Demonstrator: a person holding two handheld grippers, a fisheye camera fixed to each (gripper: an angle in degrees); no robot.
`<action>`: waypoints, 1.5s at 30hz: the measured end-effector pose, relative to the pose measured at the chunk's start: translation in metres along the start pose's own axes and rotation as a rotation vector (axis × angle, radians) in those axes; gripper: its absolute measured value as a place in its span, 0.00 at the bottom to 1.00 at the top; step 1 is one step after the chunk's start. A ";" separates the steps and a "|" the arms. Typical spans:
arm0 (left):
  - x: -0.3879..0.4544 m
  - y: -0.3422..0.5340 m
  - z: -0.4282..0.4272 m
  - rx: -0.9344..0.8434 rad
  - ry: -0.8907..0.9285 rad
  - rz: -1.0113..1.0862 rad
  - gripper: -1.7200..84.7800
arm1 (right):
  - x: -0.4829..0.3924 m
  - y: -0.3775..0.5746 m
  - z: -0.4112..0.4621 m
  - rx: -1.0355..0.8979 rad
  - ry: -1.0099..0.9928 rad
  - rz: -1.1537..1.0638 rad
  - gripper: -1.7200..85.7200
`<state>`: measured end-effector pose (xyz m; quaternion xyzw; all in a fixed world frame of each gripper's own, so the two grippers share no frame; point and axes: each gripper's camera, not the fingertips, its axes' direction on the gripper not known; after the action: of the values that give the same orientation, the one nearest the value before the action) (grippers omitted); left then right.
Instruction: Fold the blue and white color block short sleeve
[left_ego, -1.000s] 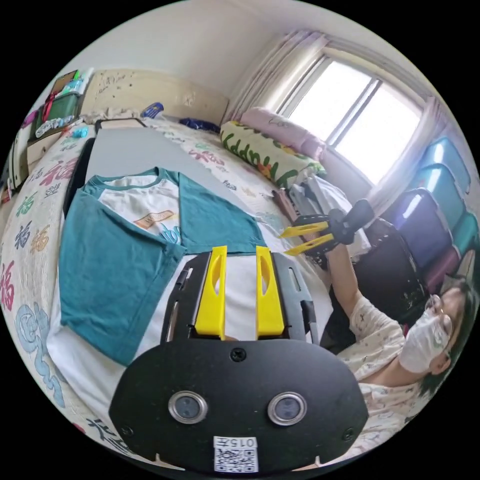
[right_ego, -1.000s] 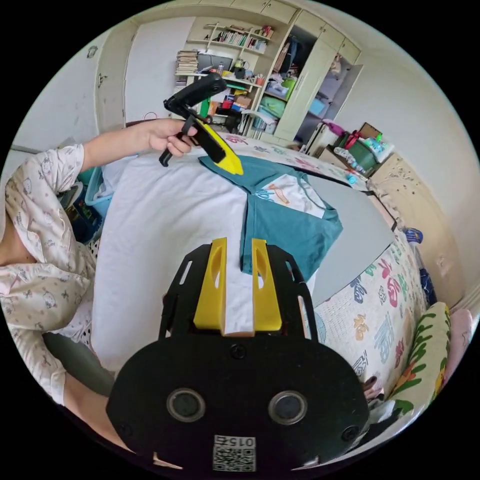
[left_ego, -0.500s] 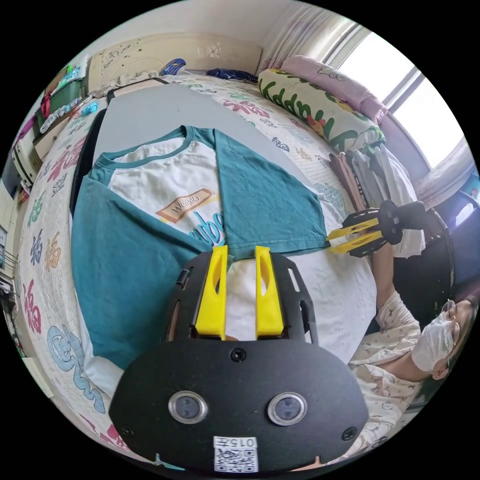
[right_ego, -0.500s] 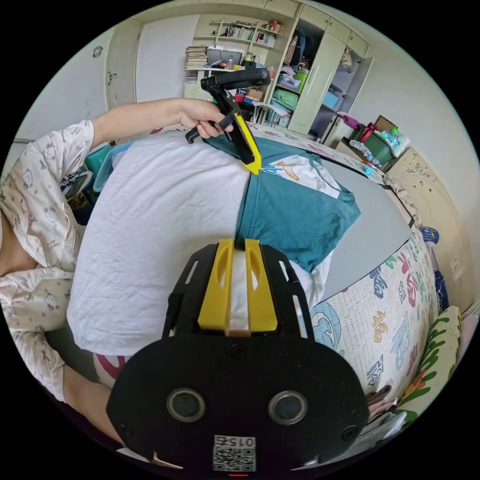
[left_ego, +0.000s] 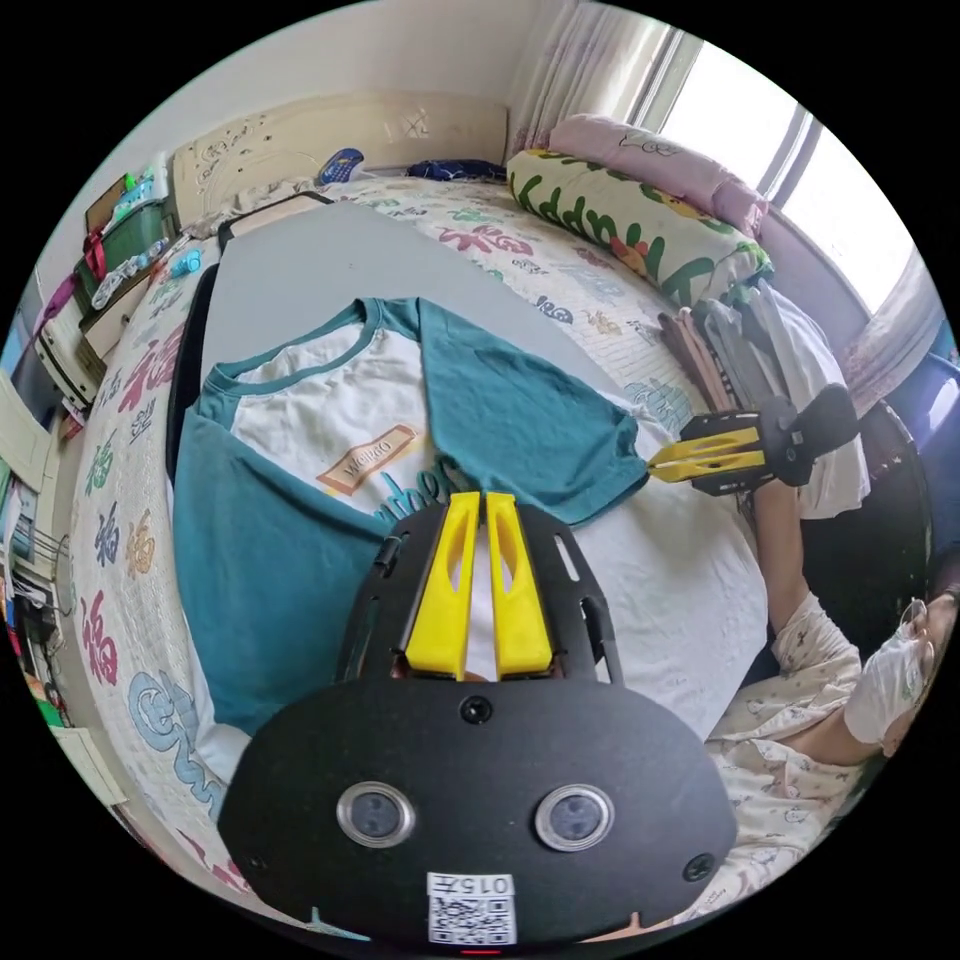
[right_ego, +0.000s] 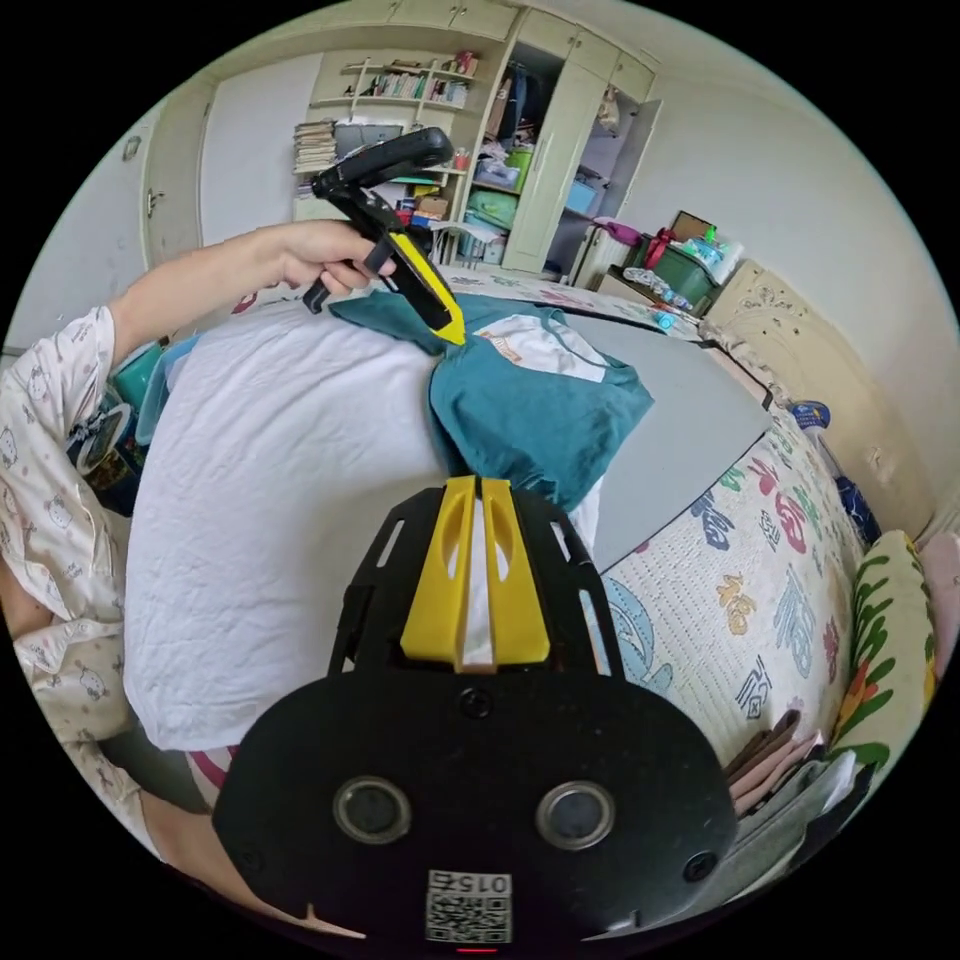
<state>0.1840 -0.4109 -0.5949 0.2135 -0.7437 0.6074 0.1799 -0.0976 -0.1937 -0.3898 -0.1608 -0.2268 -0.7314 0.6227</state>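
Moved: both tools have pinched down since a second ago; jaws were parted, now nearly together.
Left tool: clamped on the shirt's bottom hem, middle of the hem as far as I can tell.
Right tool: gripping the hem's corner, which looks bunched up and lifted.
Shirt: blue and white short sleeve, lying chest-up on the white sheet on the bed, collar pointing away from both tools.
Key relation: long axis runs hem-to-collar, straight ahead of the tools, so folding goes forward.
Around: rolled quilt, grey mat; nothing's really blocking.
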 end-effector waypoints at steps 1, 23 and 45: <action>0.006 -0.016 -0.013 0.057 0.001 -0.007 0.02 | 0.008 -0.004 -0.005 0.035 0.016 0.065 0.01; 0.289 -0.546 0.197 0.255 0.240 0.089 0.12 | 0.076 0.000 -0.047 0.370 0.538 0.818 0.07; 0.052 -0.147 -0.219 0.121 0.158 0.739 0.14 | -0.070 -0.258 0.100 -0.097 -0.173 0.285 0.13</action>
<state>0.2208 -0.2267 -0.4030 -0.1061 -0.7172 0.6887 -0.0074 -0.3437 -0.0502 -0.3753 -0.2836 -0.2188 -0.6294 0.6896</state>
